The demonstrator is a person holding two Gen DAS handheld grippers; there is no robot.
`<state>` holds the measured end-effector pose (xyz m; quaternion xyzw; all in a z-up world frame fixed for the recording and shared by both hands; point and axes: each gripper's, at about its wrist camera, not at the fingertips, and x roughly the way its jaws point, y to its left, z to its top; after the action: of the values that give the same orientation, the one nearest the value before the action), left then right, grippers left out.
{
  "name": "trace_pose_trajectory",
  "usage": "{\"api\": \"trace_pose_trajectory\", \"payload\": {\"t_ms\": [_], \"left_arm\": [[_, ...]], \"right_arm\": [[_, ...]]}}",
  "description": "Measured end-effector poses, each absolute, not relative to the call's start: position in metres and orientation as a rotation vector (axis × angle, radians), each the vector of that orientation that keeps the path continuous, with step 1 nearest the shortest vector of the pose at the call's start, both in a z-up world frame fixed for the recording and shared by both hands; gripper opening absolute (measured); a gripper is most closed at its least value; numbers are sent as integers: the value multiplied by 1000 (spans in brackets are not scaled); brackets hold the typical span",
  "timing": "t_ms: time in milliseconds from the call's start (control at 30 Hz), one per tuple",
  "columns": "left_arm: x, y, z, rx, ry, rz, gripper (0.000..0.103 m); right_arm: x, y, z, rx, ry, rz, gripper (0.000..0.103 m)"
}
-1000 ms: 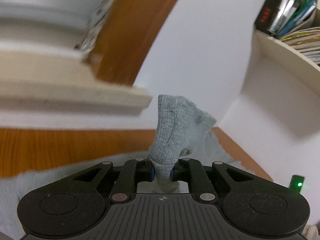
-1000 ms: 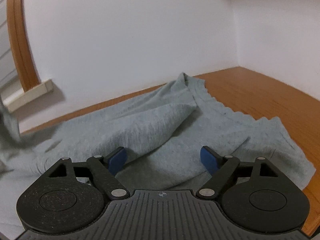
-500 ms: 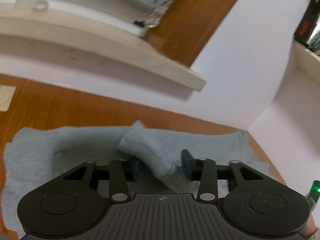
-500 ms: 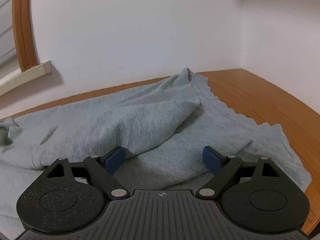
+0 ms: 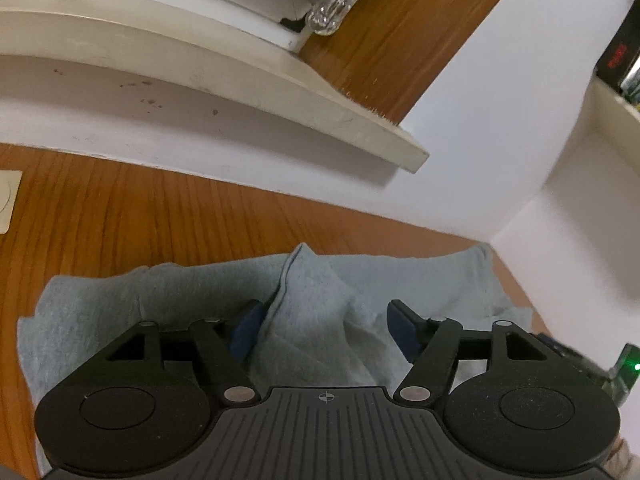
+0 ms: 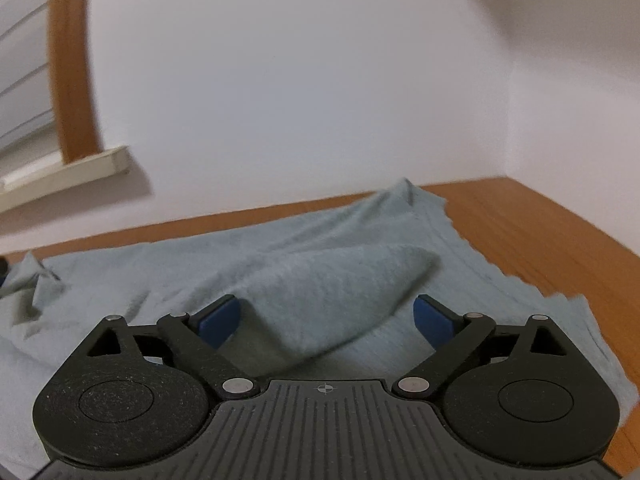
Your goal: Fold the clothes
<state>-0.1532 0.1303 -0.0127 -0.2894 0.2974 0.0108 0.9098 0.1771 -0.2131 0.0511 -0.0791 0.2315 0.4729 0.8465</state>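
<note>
Both jaws opening: left hand-held gripper and right hand-held gripper each straddling a loose garment fold dead ahead on counter, nothing grasped.

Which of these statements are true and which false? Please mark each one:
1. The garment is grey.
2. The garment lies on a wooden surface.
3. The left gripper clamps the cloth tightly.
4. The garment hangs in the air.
1. True: the garment is light grey.
2. True: it lies on the wooden surface.
3. False: the left gripper is opening; a raised fold sits between its jaws, unclamped.
4. False: it rests on the surface, rumpled; a raised fold also stands between the opening jaws of the right gripper.
</note>
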Motion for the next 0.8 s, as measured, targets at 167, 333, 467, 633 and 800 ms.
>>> {"api": "trace_pose_trajectory", "payload": {"t_ms": [167, 333, 467, 633, 800], "left_arm": [[-142, 128, -14, -565, 664, -12, 70], [-136, 129, -13, -547, 691, -13, 51], [-136, 123, -15, -506, 695, -8, 21], [-145, 117, -5, -513, 626, -50, 5], [-159, 103, 15, -451, 568, -45, 5]], "right_arm": [[193, -213, 45, -116, 556, 1062, 93], [202, -213, 40, -80, 622, 1091, 94], [203, -216, 40, -53, 630, 1100, 94], [205, -219, 40, -29, 632, 1102, 94], [205, -218, 41, -26, 636, 1104, 94]]}}
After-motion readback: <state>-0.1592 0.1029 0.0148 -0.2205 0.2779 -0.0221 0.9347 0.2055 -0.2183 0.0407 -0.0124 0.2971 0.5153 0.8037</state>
